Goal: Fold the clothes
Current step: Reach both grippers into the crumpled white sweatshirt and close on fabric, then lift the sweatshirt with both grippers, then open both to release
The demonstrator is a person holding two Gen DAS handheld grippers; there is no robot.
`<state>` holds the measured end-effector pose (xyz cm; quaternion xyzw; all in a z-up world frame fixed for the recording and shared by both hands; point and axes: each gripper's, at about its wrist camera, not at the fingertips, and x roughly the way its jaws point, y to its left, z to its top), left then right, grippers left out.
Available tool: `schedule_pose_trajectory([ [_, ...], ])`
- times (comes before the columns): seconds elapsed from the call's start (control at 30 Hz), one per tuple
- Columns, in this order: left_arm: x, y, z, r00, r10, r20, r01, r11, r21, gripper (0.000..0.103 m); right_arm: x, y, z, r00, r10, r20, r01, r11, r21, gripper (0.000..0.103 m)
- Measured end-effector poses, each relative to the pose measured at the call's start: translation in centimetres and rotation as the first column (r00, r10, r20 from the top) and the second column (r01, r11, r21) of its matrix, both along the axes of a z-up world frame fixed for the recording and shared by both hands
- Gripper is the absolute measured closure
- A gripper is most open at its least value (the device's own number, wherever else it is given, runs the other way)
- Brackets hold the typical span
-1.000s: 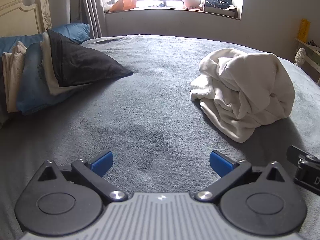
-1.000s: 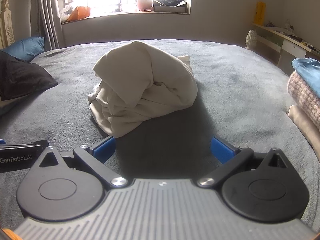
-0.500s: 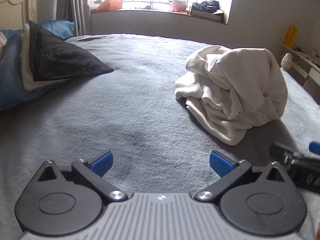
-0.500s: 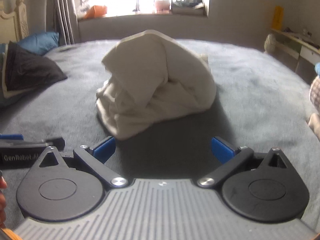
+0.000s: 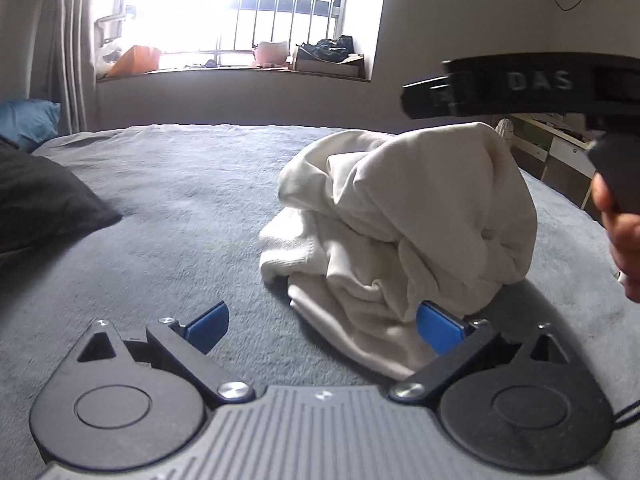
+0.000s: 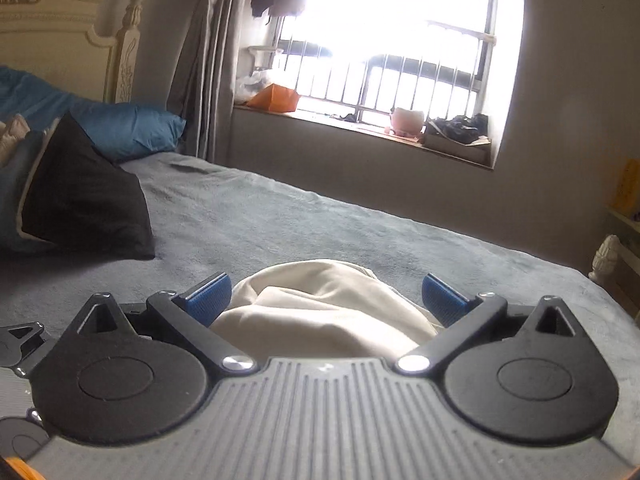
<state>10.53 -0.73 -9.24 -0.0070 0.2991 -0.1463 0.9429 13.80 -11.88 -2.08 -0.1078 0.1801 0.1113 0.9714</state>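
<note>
A crumpled cream garment [image 5: 404, 232] lies in a heap on the grey bedspread [image 5: 172, 208]. My left gripper [image 5: 324, 324] is open at the heap's near edge, its right blue pad [image 5: 438, 328] against the cloth's lower fold. In the left wrist view the right gripper's black body [image 5: 520, 86] hovers above the heap, held by a hand [image 5: 620, 236]. My right gripper [image 6: 328, 294] is open just over the top of the garment [image 6: 324, 312], which bulges up between its blue pads. Most of the heap is hidden below the right gripper.
Folded dark and blue clothes [image 6: 80, 196] and a blue pillow [image 6: 128, 128] lie at the left by the headboard [image 6: 60, 40]. A window sill [image 5: 240, 70] with clutter runs behind the bed. Shelving [image 5: 560, 148] stands at the right. Bare bedspread spreads left of the heap.
Both grippers have closed in on the cream heap. The left one moved forward to its near edge; the right one rose and came over its top, tilting upward.
</note>
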Motion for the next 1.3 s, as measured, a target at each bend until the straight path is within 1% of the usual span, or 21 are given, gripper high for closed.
schedule_pose_trajectory([
  [0.07,1.6,-0.7,-0.4,0.999,-0.035,-0.019,0.035,0.999,0.008,0.006,2.6,0.2,-0.4,0.997,0.023,-0.071,-0.023,1.000,-0.003,0.001],
  [0.13,2.6,-1.5,-0.8,0.997,-0.069,-0.035,0.069,0.998,0.005,0.006,4.5,0.4,-1.5,0.987,0.030,-0.160,-0.034,0.999,-0.021,0.001],
  [0.2,3.3,-2.3,-1.3,0.994,-0.100,-0.046,0.100,0.995,0.002,0.007,5.7,0.5,-2.9,0.972,0.008,-0.234,-0.019,0.999,-0.042,0.002],
  [0.23,3.6,-2.8,-1.6,0.992,-0.115,-0.049,0.116,0.993,0.003,0.014,6.0,0.4,-3.5,0.964,-0.008,-0.264,-0.005,0.999,-0.048,0.002],
  [0.27,3.7,-3.2,-1.8,0.991,-0.128,-0.049,0.128,0.992,0.011,0.023,6.1,0.2,-3.9,0.958,-0.017,-0.287,0.007,0.999,-0.038,0.002],
  [0.33,3.7,-4.0,-2.1,0.988,-0.146,-0.053,0.148,0.989,0.029,0.035,5.6,-0.3,-4.2,0.951,-0.022,-0.308,0.018,1.000,-0.016,0.006],
  [0.37,3.7,-4.3,-2.2,0.988,-0.148,-0.053,0.150,0.988,0.036,0.039,5.3,-0.5,-4.2,0.950,-0.022,-0.311,0.020,1.000,-0.009,0.009],
  [0.4,3.6,-4.4,-2.2,0.987,-0.150,-0.051,0.152,0.988,0.039,0.042,5.0,-0.6,-4.1,0.950,-0.026,-0.311,0.022,1.000,-0.015,0.011],
  [0.47,3.5,-4.7,-2.3,0.987,-0.152,-0.049,0.154,0.987,0.041,0.056,4.4,-1.0,-3.9,0.951,-0.033,-0.307,0.026,0.999,-0.028,0.022],
  [0.5,3.4,-4.7,-2.2,0.988,-0.149,-0.049,0.151,0.988,0.041,0.058,4.2,-1.2,-3.8,0.950,-0.040,-0.309,0.032,0.999,-0.031,0.025],
  [0.57,3.4,-4.7,-2.0,0.989,-0.140,-0.051,0.142,0.989,0.036,0.069,4.0,-1.8,-3.7,0.944,-0.056,-0.326,0.055,0.998,-0.013,0.043],
  [0.6,3.3,-4.6,-1.8,0.990,-0.134,-0.051,0.135,0.990,0.029,0.071,4.0,-2.1,-3.7,0.939,-0.063,-0.337,0.067,0.998,0.000,0.048],
  [0.67,3.2,-4.3,-1.4,0.991,-0.123,-0.052,0.123,0.992,0.011,0.078,3.9,-2.5,-3.5,0.934,-0.068,-0.352,0.084,0.996,0.031,0.061],
  [0.73,2.6,-3.9,-0.8,0.992,-0.123,-0.042,0.123,0.992,0.000,0.082,3.4,-2.7,-3.1,0.932,-0.063,-0.358,0.089,0.995,0.055,0.068],
  [0.8,1.9,-3.5,-0.1,0.992,-0.126,-0.030,0.126,0.992,-0.010,0.088,2.7,-2.9,-2.6,0.931,-0.056,-0.361,0.088,0.993,0.073,0.072],
  [0.83,1.4,-3.2,0.2,0.991,-0.135,-0.024,0.135,0.991,-0.017,0.090,2.3,-3.0,-2.4,0.931,-0.048,-0.362,0.084,0.993,0.084,0.074],
  [0.9,0.3,-2.6,0.9,0.988,-0.156,-0.012,0.156,0.987,-0.032,0.091,1.3,-3.1,-1.8,0.930,-0.032,-0.365,0.077,0.991,0.109,0.076],
  [1.0,-2.1,-1.8,2.0,0.979,-0.201,0.012,0.202,0.979,-0.027,0.090,-0.8,-3.6,-1.0,0.928,-0.001,-0.373,0.064,0.985,0.157,0.077],
  [1.03,-2.7,-1.5,2.1,0.977,-0.211,0.010,0.212,0.977,-0.029,0.090,-1.7,-3.8,-0.8,0.926,0.017,-0.377,0.055,0.982,0.180,0.077],
  [1.13,-4.8,0.1,2.5,0.970,-0.244,-0.020,0.242,0.967,-0.083,0.090,-4.5,-4.4,-0.3,0.919,0.067,-0.389,0.031,0.970,0.242,0.078],
  [1.3,-8.9,1.7,2.8,0.944,-0.328,-0.039,0.323,0.942,-0.089,0.090,-9.8,-5.4,0.0,0.894,0.164,-0.418,-0.007,0.936,0.352,0.078],
])
